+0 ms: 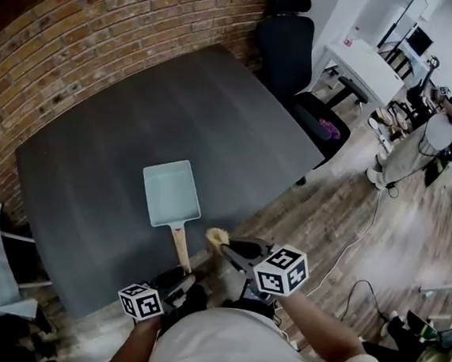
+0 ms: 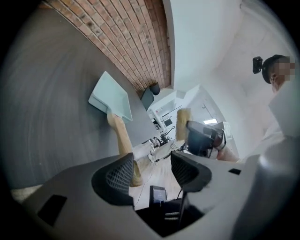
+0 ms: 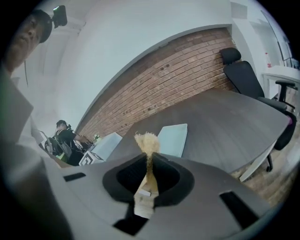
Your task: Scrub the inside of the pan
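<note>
Grey table (image 1: 92, 163) bears pan (image 1: 171, 193); left fingers (image 2: 115, 176) open by handle (image 1: 180, 247), right fingers (image 3: 122, 180) clamp scrubber (image 3: 146, 140)

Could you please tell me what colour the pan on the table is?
The pan is pale mint green, with a light wooden handle; the head view shows it best.

Pale teal pan (image 1: 171, 192), tan handle (image 1: 180, 248); beige scrubber (image 3: 146, 140); dark grey table (image 1: 217, 112).
</note>
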A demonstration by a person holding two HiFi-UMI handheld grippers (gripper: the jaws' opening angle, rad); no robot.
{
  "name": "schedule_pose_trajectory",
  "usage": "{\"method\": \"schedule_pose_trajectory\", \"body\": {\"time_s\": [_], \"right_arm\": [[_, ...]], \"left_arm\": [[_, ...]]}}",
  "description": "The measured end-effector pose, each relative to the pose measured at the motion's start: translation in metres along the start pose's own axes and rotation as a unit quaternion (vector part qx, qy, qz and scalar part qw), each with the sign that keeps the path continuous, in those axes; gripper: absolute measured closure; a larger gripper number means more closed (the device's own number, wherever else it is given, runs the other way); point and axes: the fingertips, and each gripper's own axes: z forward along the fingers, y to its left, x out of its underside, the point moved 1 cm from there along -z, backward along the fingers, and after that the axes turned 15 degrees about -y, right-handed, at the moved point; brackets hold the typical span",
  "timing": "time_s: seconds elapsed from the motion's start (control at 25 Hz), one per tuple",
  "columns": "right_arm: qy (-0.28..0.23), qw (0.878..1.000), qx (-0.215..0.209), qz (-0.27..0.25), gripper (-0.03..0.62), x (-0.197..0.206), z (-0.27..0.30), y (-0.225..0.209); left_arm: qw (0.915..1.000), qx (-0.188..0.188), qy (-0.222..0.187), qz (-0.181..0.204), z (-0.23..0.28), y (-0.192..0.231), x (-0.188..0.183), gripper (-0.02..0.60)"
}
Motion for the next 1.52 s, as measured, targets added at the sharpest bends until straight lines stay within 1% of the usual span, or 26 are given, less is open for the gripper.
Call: {"method": "schedule_pose_trajectory", "body": {"time_s": [0.12,0.24,0.36,0.48,0.6,0.76,0.96,1.04,1.12,1.16,1.24,1.28,1.32,1.4,1.52], "right_arm": [[0.022,0.999,-0.006,-0.035,0.549,-0.008,0.026,-0.010],[0.045,0.996,-0.022,-0.071,0.549,-0.016,0.052,-0.014],[0.064,0.991,-0.041,-0.108,0.549,-0.024,0.073,-0.022],[0.084,0.985,-0.064,-0.138,0.549,-0.031,0.094,-0.035],[0.105,0.978,-0.094,-0.156,0.549,-0.036,0.119,-0.048],[0.129,0.965,-0.130,-0.189,0.549,-0.038,0.152,-0.060],[0.149,0.943,-0.156,-0.252,0.549,-0.039,0.197,-0.065],[0.156,0.933,-0.165,-0.280,0.549,-0.036,0.214,-0.062],[0.162,0.923,-0.168,-0.305,0.549,-0.032,0.228,-0.059],[0.164,0.920,-0.167,-0.315,0.549,-0.032,0.235,-0.058],[0.169,0.914,-0.162,-0.332,0.549,-0.031,0.247,-0.057],[0.173,0.910,-0.158,-0.341,0.549,-0.029,0.252,-0.057],[0.176,0.906,-0.155,-0.351,0.549,-0.028,0.257,-0.058],[0.184,0.895,-0.147,-0.378,0.549,-0.025,0.264,-0.059],[0.189,0.876,-0.138,-0.421,0.549,-0.023,0.276,-0.058]], "left_arm": [[0.9997,0.016,0.016,0.003,0.013,0.001,-0.010,0.324],[0.9999,0.016,-0.001,0.003,0.018,-0.001,-0.028,0.311],[0.9998,-0.008,-0.008,0.015,0.021,0.005,-0.035,0.310],[0.9985,-0.051,-0.007,0.020,0.030,0.019,-0.032,0.290],[0.9958,-0.089,-0.012,0.019,0.042,0.033,-0.031,0.275],[0.9940,-0.109,-0.008,-0.002,0.058,0.041,-0.018,0.273],[0.9920,-0.124,-0.007,-0.022,0.073,0.053,-0.013,0.274],[0.9927,-0.117,-0.006,-0.030,0.076,0.053,-0.012,0.275],[0.9944,-0.101,-0.003,-0.033,0.078,0.049,-0.010,0.278],[0.9953,-0.091,-0.004,-0.033,0.079,0.047,-0.011,0.290],[0.9967,-0.072,-0.012,-0.035,0.078,0.046,-0.014,0.339],[0.9971,-0.064,-0.017,-0.038,0.077,0.046,-0.016,0.379],[0.9971,-0.058,-0.021,-0.044,0.075,0.046,-0.017,0.403],[0.9968,-0.048,-0.025,-0.059,0.073,0.048,-0.016,0.433],[0.9965,-0.032,-0.019,-0.074,0.075,0.048,-0.015,0.443]]}}
